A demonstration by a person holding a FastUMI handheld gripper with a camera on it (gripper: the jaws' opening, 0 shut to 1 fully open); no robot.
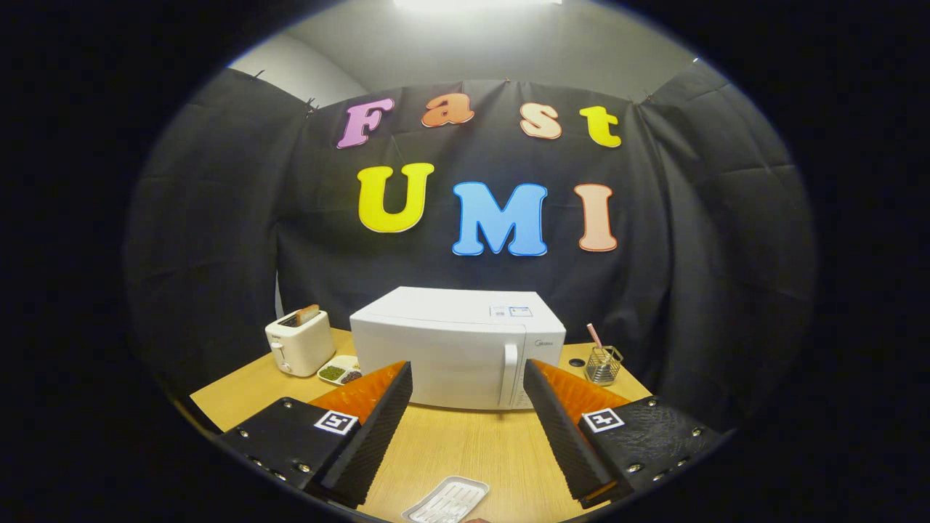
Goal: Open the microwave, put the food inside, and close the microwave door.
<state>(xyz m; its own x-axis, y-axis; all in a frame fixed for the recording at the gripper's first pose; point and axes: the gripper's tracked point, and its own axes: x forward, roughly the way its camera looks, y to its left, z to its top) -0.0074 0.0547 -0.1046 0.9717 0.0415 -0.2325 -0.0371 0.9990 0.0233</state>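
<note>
A white microwave stands on the wooden table beyond my fingers, its door shut, with a vertical handle toward its right side. My gripper hovers above the table, open, with nothing between its fingers. Below and between the fingers, close to me, a white tray lies on the table; what it holds I cannot make out. A small divided dish of food sits left of the microwave.
A white toaster with a slice of bread in it stands at the table's left back. Right of the microwave are a wire holder with a pink stick and a small dark round thing.
</note>
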